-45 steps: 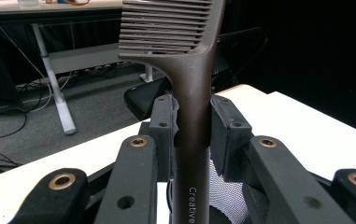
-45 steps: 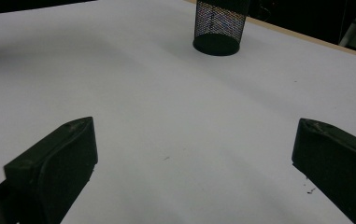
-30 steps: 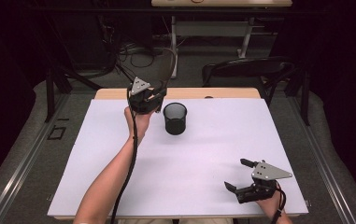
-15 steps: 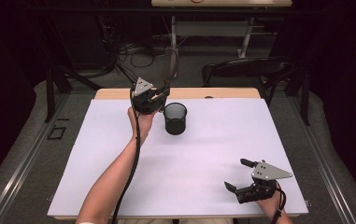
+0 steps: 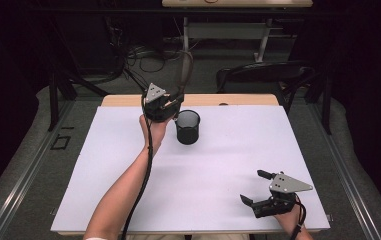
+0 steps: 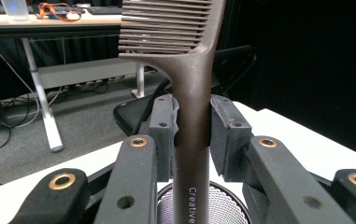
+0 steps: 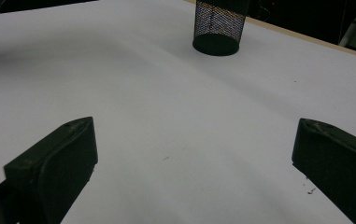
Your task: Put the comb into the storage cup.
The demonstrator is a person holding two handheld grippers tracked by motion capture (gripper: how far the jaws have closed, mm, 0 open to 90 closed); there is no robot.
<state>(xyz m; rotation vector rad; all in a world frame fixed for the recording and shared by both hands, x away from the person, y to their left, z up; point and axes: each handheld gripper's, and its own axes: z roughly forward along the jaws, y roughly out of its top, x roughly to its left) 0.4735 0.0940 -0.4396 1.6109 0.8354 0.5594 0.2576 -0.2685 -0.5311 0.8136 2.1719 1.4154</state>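
**Comb held upright over the mesh cup: grip site and handling properties**

The left gripper [image 6: 192, 126] is clamped on the handle of a brown comb [image 6: 192, 84], one pad flat against each side of the shaft. The teeth stand above the fingertips; the lettered lower end of the handle runs down between the fingers [image 6: 159, 123] toward the open mouth of the black mesh cup [image 6: 222, 200], which lies directly beneath them. In the high view the same gripper [image 5: 165, 107] sits just beside the cup [image 5: 187, 127], at the far side of the white table [image 5: 238, 165]. The right gripper [image 7: 194, 154] rests low over bare table, its jaws spread wide with nothing between them; the cup [image 7: 217, 28] stands well ahead of its fingertips.

Handling, as judged: the comb looks like light, rigid moulded plastic with a matt, only mildly slippery skin. The thin teeth are its weak part, so the plain shaft just below the head, where the pads now sit, is the sound place to hold. The cup appears light and easily tipped by a sideways knock.
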